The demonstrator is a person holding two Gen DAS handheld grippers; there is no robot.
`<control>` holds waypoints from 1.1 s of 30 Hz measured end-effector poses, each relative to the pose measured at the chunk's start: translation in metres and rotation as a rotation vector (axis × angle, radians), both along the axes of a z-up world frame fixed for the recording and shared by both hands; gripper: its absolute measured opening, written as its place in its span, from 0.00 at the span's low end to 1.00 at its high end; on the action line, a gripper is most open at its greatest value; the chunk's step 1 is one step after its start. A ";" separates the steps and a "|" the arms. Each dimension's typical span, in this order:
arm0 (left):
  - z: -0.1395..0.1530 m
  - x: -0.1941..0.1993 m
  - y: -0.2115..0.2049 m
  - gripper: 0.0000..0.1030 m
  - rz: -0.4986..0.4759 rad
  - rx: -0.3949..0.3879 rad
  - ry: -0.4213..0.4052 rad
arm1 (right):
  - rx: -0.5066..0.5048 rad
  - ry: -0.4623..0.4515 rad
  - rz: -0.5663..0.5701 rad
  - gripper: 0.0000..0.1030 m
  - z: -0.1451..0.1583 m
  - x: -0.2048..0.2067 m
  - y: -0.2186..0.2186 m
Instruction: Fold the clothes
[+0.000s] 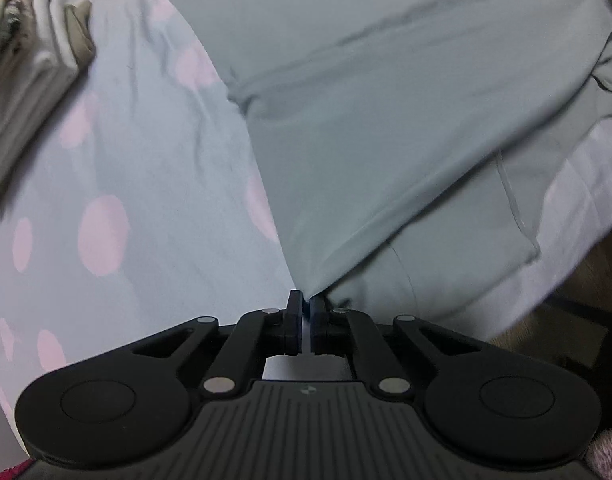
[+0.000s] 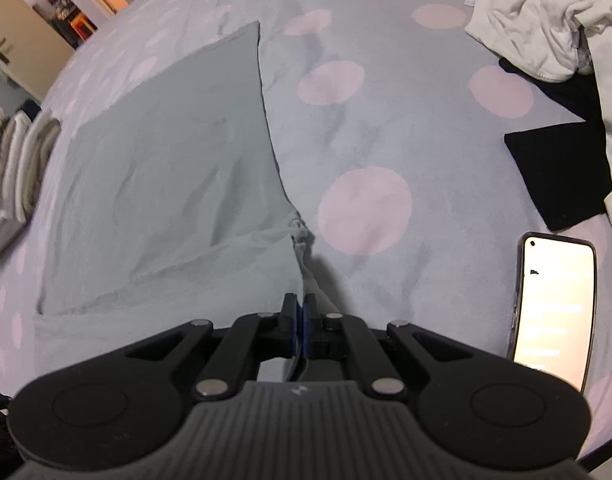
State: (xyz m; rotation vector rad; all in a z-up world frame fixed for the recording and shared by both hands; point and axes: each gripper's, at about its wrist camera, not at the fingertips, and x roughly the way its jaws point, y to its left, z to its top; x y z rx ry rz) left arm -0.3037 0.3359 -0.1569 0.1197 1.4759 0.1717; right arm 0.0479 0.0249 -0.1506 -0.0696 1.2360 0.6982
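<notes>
Jaws of the left gripper stand pressed together on a corner of the grey-green garment, which rises from the pinch and spreads away to the far right. No gap shows between the pads beyond a thin slit with the cloth tip caught at their far end. The right gripper is likewise clamped, with a bunched, narrow part of the same garment running in between its blue-lined pads; a small knot of gathered cloth sits just beyond the tips.

In the left wrist view the garment lies folded over itself, an upper layer crossing a lower one whose seam shows near the right. In the right wrist view it lies as a flat wedge on the left half of the bed, its straight edge running from the gripper to a far point.

Under it all is the bedspread, pale blue with large pink dots. At the far left edge stands a stack of folded clothes, well apart from the garment; the same stack shows at the far left of the left wrist view. Near right lies a phone with its screen lit, flat on the bedspread. Beyond it rests a black cloth, and on and behind that a crumpled white heap. A doorway shows at the far left
</notes>
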 end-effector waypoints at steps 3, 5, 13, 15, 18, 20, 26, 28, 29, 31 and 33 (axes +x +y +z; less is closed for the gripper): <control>-0.003 -0.006 0.005 0.02 0.022 -0.019 0.035 | -0.015 -0.001 0.004 0.03 -0.004 -0.001 0.001; 0.002 -0.007 0.010 0.02 0.053 -0.036 0.003 | -0.010 0.003 0.000 0.03 -0.004 0.000 0.000; 0.054 0.007 0.051 0.14 0.262 -0.183 -0.288 | 0.000 -0.004 0.013 0.04 0.003 -0.003 0.001; 0.059 0.018 0.060 0.14 0.308 -0.185 -0.331 | 0.000 -0.009 0.017 0.04 0.004 -0.003 0.003; 0.053 0.038 0.076 0.17 0.385 -0.196 -0.364 | -0.001 -0.018 0.026 0.04 0.005 -0.003 0.004; 0.045 0.054 0.087 0.21 0.441 -0.197 -0.375 | -0.004 -0.025 0.037 0.04 0.004 -0.004 0.005; 0.008 0.065 0.107 0.21 0.623 -0.265 -0.383 | -0.003 -0.032 0.060 0.04 0.002 -0.004 0.005; 0.000 0.067 0.108 0.20 0.632 -0.266 -0.397 | -0.005 -0.033 0.068 0.04 0.001 -0.004 0.005; 0.000 0.067 0.107 0.13 0.632 -0.255 -0.403 | -0.009 -0.035 0.072 0.04 0.001 -0.005 0.006; 0.000 0.067 0.103 0.05 0.620 -0.248 -0.418 | -0.017 -0.036 0.077 0.04 -0.001 -0.006 0.006; 0.002 0.066 0.102 0.00 0.617 -0.227 -0.429 | -0.020 -0.042 0.084 0.04 -0.001 -0.006 0.006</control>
